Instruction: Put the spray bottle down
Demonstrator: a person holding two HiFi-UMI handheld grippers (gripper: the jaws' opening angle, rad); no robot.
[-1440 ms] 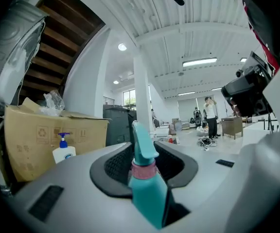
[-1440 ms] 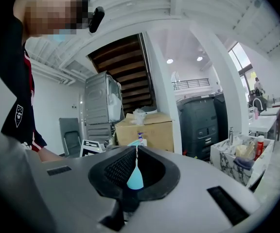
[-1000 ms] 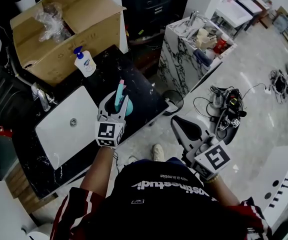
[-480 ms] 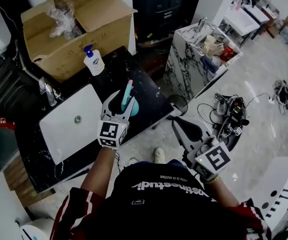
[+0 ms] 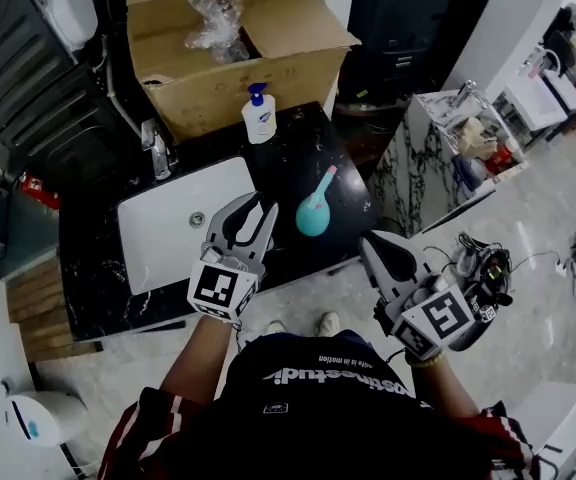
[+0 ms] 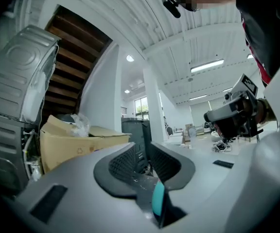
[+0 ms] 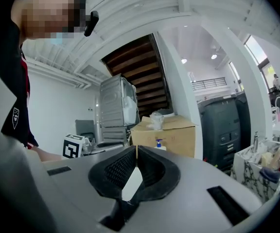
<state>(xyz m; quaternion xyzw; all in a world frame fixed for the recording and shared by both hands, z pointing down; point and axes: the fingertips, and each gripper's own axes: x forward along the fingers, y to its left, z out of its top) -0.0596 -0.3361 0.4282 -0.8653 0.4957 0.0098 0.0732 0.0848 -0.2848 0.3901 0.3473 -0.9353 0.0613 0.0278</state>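
The teal spray bottle (image 5: 313,215), round-bodied with a pink nozzle, rests on the black countertop (image 5: 288,158) near its front edge. My left gripper (image 5: 256,206) hovers just left of the bottle, apart from it. Its jaws are closing with a gap and nothing between the pads (image 6: 125,163). The bottle does not show beyond the left gripper (image 6: 142,154) in the left gripper view. My right gripper (image 5: 373,243) hangs in front of the counter's right corner, off the countertop. In the right gripper view its tips (image 7: 136,150) meet, with nothing held.
A white sink basin (image 5: 173,223) with a faucet (image 5: 158,148) lies left of the bottle. A soap pump bottle (image 5: 259,115) and an open cardboard box (image 5: 238,38) stand behind. A cluttered marble cabinet (image 5: 458,138) and floor cables (image 5: 483,268) are at the right.
The teal bottle was between the left jaws in both earlier frames; now it rests on the counter, and the left gripper has drawn off to its left. The right gripper shifted slightly.
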